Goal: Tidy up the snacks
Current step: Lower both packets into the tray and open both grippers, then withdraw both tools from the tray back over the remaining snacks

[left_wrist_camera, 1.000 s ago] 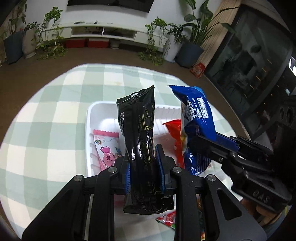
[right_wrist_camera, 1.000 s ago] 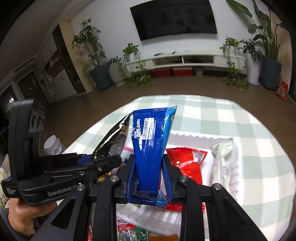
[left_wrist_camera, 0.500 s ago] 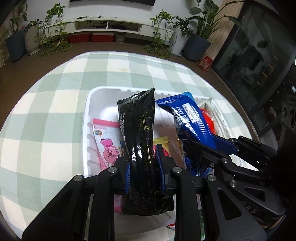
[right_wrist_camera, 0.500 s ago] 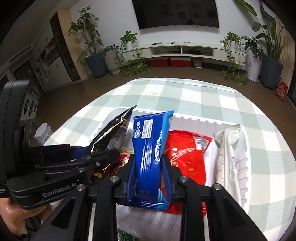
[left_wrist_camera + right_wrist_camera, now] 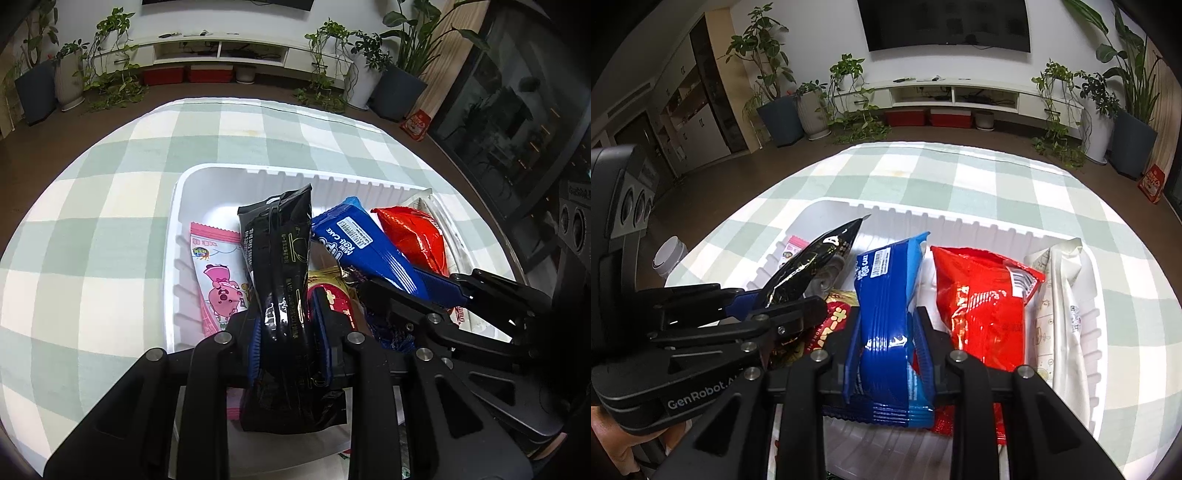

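black packet [image 5: 284, 266]: long axis up-frame, clamped by left gripper [image 5: 290, 325]
blue packet [image 5: 886, 295]: same, clamped by right gripper [image 5: 888, 332]
tray [image 5: 979, 225]: one red, one white, one pink packet

Snack packets [image 5: 982, 306] side by side in tray [image 5: 960, 223]
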The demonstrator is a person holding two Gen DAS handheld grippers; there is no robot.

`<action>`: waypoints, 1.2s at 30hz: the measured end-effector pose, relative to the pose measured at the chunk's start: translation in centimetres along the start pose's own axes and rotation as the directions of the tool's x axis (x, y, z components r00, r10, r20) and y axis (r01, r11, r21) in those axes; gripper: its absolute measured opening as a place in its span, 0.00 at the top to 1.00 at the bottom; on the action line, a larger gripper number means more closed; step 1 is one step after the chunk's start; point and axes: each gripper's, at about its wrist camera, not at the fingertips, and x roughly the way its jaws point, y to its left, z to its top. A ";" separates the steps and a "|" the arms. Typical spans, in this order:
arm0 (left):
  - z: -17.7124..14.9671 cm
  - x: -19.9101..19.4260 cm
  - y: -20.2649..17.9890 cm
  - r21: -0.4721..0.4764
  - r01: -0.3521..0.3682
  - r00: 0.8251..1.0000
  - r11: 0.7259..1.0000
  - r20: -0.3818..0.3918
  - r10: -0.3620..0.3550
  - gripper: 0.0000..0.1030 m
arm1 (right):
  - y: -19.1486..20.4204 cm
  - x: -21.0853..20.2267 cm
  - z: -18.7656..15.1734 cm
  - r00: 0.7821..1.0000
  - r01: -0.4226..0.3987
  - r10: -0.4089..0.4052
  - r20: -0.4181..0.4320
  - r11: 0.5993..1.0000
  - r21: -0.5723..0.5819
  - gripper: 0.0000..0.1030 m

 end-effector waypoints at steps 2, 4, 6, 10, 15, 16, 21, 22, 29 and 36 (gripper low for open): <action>0.0 0.0 0.0 -0.003 -0.003 1.000 1.000 0.002 0.003 0.78 | 0.0 0.0 0.0 1.000 0.001 -0.001 -0.004 1.000 -0.002 0.70; -0.1 -0.1 0.0 -0.006 -0.007 1.000 1.000 0.003 0.007 0.78 | 0.0 0.0 0.0 1.000 0.001 -0.001 -0.005 1.000 -0.002 0.69; -0.2 -0.3 0.0 -0.007 -0.009 1.000 1.000 0.006 0.009 0.77 | 0.0 0.0 0.0 1.000 0.003 -0.003 -0.004 1.000 -0.002 0.65; -0.3 -0.6 0.1 -0.013 -0.010 1.000 1.000 0.016 0.010 0.75 | -0.2 -0.2 -0.1 1.000 -0.002 0.002 0.000 1.000 -0.001 0.61; -0.4 -1.4 0.1 -0.024 -0.007 0.999 1.000 0.033 0.007 0.69 | -0.5 -0.7 -0.1 1.000 0.002 -0.002 0.011 1.000 0.003 0.52; -0.4 -1.6 0.1 -0.025 -0.009 0.999 1.000 0.039 0.010 0.66 | -0.6 -1.0 -0.1 1.000 -0.002 0.002 0.015 1.000 0.006 0.52; -0.3 -3.8 0.8 -0.061 -0.020 0.996 0.998 0.081 0.025 0.30 | -1.3 -3.0 0.3 0.998 -0.024 0.021 0.065 0.999 0.044 0.42; -0.4 -4.4 0.8 -0.060 -0.022 0.996 0.998 0.089 0.027 0.23 | -1.5 -3.5 0.5 0.996 -0.034 0.029 0.081 0.997 0.062 0.35; -3.1 -9.5 0.0 -0.039 -0.014 0.988 0.999 0.151 0.019 0.03 | -1.9 -8.4 0.8 0.968 -0.108 0.082 0.237 0.989 0.098 0.09; -10.3 -15.9 -0.5 -0.063 -0.002 0.966 0.998 0.259 0.018 0.01 | -3.4 -14.4 -1.1 0.919 -0.128 0.064 0.390 0.982 0.140 0.00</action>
